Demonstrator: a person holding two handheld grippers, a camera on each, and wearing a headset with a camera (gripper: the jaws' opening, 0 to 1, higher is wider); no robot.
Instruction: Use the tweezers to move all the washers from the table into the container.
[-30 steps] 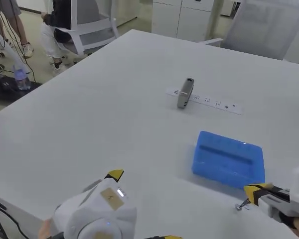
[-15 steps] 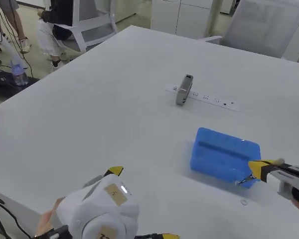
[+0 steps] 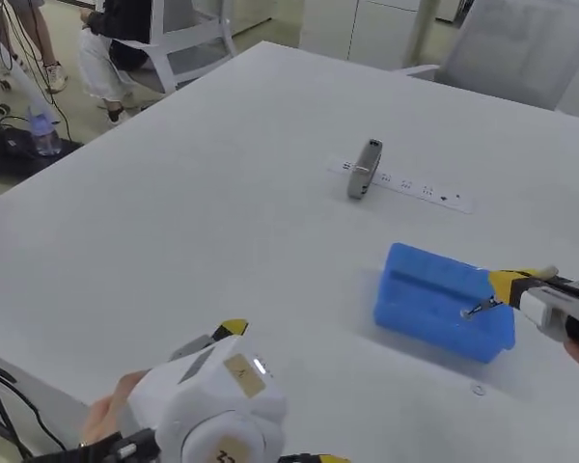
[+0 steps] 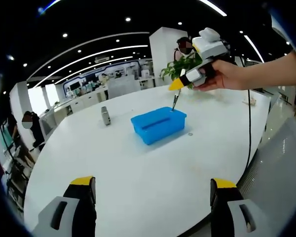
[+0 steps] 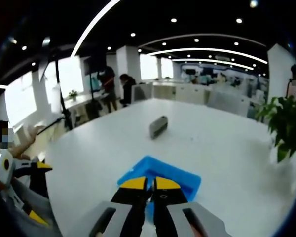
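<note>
White tabletop (image 3: 222,193) spreads wide here. On the far side a white power strip (image 3: 415,190) lies flat, with a grey plug block (image 3: 364,168) sitting on its left end. Past the edge there's a grey office chair (image 3: 521,48) top right, a white chair (image 3: 188,43) top left, and a water bottle (image 3: 41,133) standing on the floor. A leafy green plant (image 5: 286,123) shows in the right gripper view.
</note>
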